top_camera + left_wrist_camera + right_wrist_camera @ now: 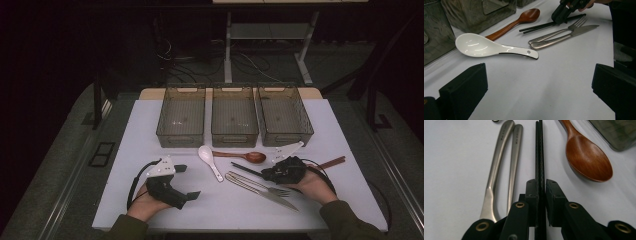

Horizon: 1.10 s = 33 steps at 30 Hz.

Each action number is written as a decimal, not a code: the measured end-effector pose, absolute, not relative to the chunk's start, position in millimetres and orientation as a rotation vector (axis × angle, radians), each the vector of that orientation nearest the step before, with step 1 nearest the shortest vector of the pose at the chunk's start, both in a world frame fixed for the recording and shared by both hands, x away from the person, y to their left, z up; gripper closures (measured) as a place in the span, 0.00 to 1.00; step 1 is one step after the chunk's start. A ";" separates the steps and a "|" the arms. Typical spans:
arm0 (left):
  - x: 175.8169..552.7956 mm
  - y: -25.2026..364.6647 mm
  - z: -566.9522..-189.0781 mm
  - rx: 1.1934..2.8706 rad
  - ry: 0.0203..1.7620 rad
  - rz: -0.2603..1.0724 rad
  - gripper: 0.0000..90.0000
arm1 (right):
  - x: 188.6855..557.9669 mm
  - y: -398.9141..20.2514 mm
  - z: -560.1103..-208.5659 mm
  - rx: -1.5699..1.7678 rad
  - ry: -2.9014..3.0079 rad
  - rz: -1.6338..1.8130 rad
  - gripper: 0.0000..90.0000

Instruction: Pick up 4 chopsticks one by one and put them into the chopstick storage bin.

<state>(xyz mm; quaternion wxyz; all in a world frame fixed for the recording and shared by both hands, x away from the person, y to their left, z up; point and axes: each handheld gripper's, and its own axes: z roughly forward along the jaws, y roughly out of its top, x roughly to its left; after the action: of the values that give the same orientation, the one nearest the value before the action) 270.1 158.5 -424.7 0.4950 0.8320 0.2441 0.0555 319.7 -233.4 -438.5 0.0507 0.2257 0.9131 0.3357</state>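
Note:
My right gripper is shut on a pair of black chopsticks that lie on the white table, gripping them near one end. In the high view it sits right of centre, with the chopsticks pointing left from its jaws. A wooden spoon lies just beyond them, and a steel fork and knife lie on the near side. A white ceramic spoon rests left of these. My left gripper stands open at the front left, nothing between its jaws.
Three clear plastic bins stand in a row at the back of the table. Brown sticks poke out to the right of my right hand. Bare white tabletop lies ahead of my left gripper.

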 end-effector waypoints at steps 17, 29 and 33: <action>269.9 158.6 -424.8 2.016 0.589 0.130 0.00 | 315.9 -259.2 -425.4 0.793 2.672 1.120 0.67; 270.3 158.2 -425.4 2.016 0.587 0.124 0.00 | 293.9 -300.7 -420.7 0.836 2.676 1.102 0.80; 270.1 158.4 -425.4 2.015 0.588 0.125 0.00 | 286.9 -310.5 -422.9 0.836 2.679 1.084 0.82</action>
<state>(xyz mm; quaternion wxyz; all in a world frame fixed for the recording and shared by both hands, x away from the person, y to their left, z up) 270.1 158.4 -425.4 0.4965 0.8318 0.2429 0.0516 286.9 -310.5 -422.9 0.0667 0.2773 0.8885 0.3595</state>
